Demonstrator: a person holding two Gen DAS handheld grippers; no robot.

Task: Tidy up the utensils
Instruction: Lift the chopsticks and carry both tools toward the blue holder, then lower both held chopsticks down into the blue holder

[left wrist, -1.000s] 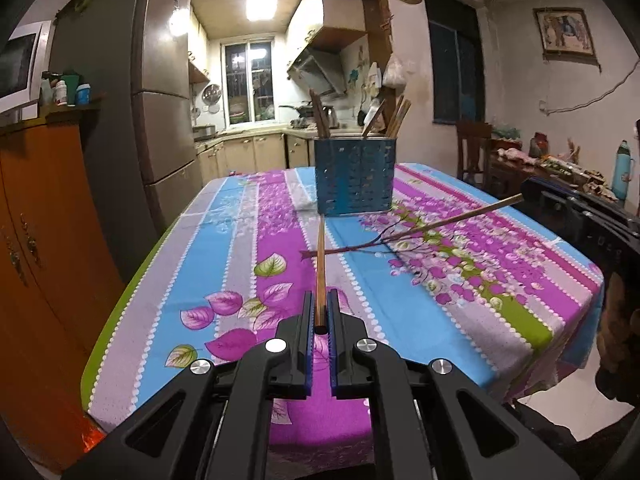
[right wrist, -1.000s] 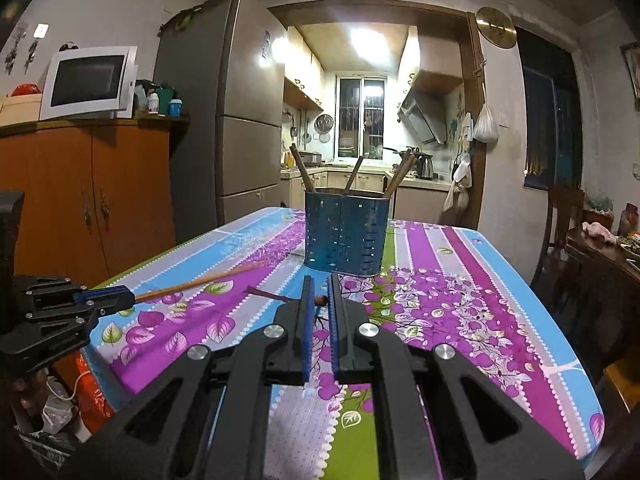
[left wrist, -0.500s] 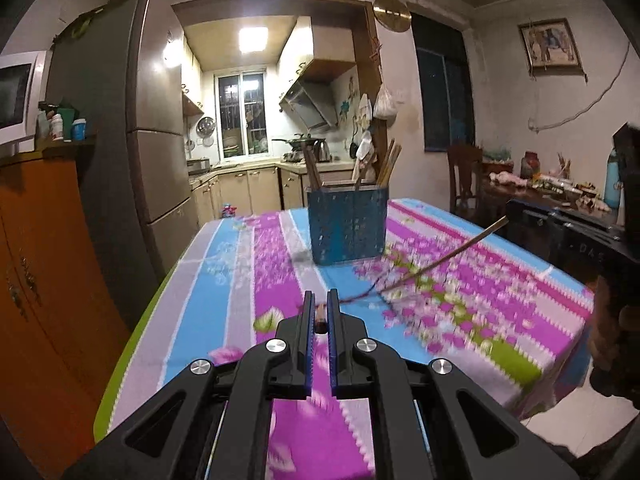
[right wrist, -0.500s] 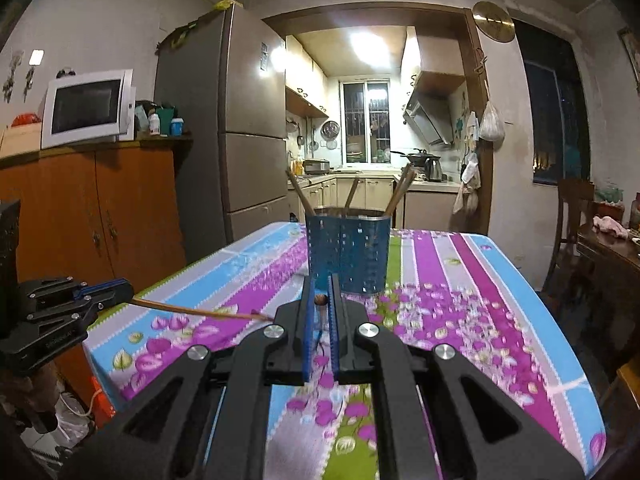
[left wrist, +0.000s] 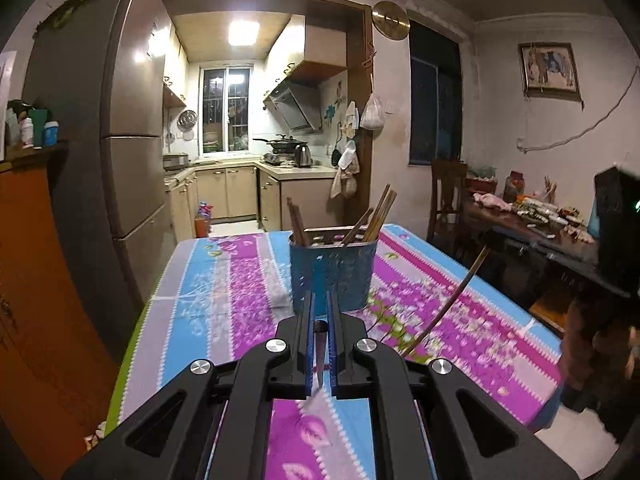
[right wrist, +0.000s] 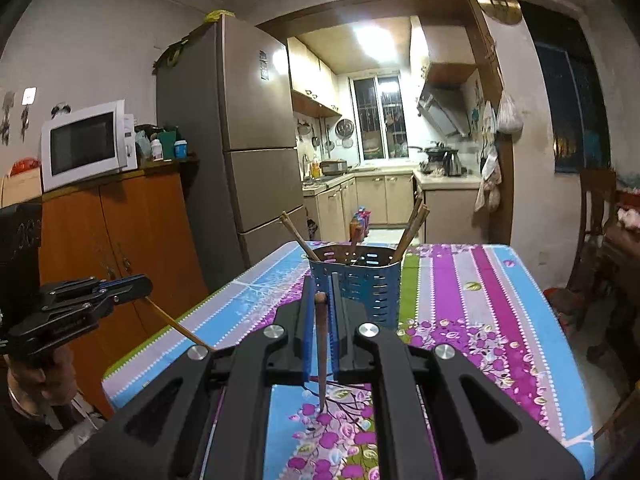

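A blue perforated utensil holder [left wrist: 334, 270] stands on the floral tablecloth [left wrist: 224, 292] with several wooden chopsticks in it; it also shows in the right wrist view [right wrist: 360, 280]. My left gripper [left wrist: 320, 312] is shut on a chopstick [left wrist: 320, 348] that hangs down between the jaws. My right gripper [right wrist: 320, 292] is shut on a brown chopstick [right wrist: 322, 352], tip pointing down at the cloth. Each gripper shows in the other's view, holding its chopstick: the right one's chopstick [left wrist: 452, 300] and the left one's [right wrist: 176, 324]. Both grippers are above the table, short of the holder.
A tall fridge [right wrist: 248, 160] and an orange cabinet [right wrist: 120, 240] with a microwave [right wrist: 88, 144] stand to the left. A wooden chair [left wrist: 444, 200] and a cluttered side table [left wrist: 532, 216] stand to the right. The kitchen lies beyond.
Both grippers have lifted their chopsticks off the table and tilted them from lying forward to hanging downward. Both have moved up and closer to the holder.
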